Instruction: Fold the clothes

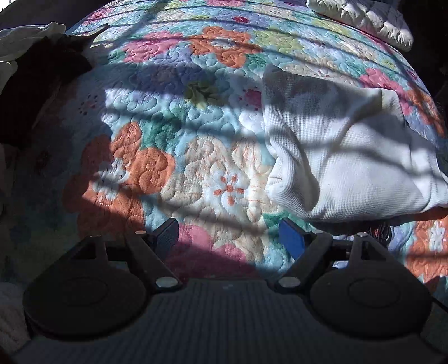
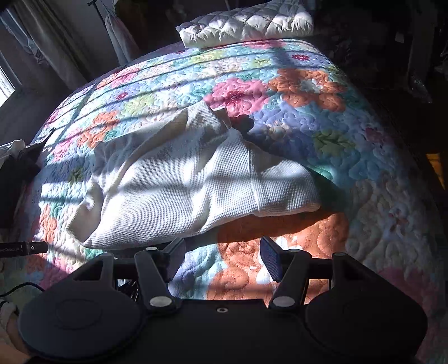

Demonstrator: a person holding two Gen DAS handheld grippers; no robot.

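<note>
A white waffle-knit garment point(image 1: 344, 151) lies folded over on the flowered quilt point(image 1: 179, 117), at the right of the left wrist view. My left gripper point(image 1: 229, 238) hangs open above bare quilt, just left of and nearer than the garment's lower corner. In the right wrist view the same garment point(image 2: 182, 182) spreads across the middle. My right gripper point(image 2: 224, 257) is open over the quilt point(image 2: 322, 131), just in front of the garment's near edge. Nothing sits between either pair of fingers.
A white quilted pillow point(image 2: 246, 25) lies at the far end of the bed, and shows as a pillow point(image 1: 361, 19) top right. Dark and white clothes point(image 1: 36, 64) pile at the left edge. The tip of the other gripper point(image 2: 25, 247) shows at far left. Curtains point(image 2: 50, 44) hang beyond.
</note>
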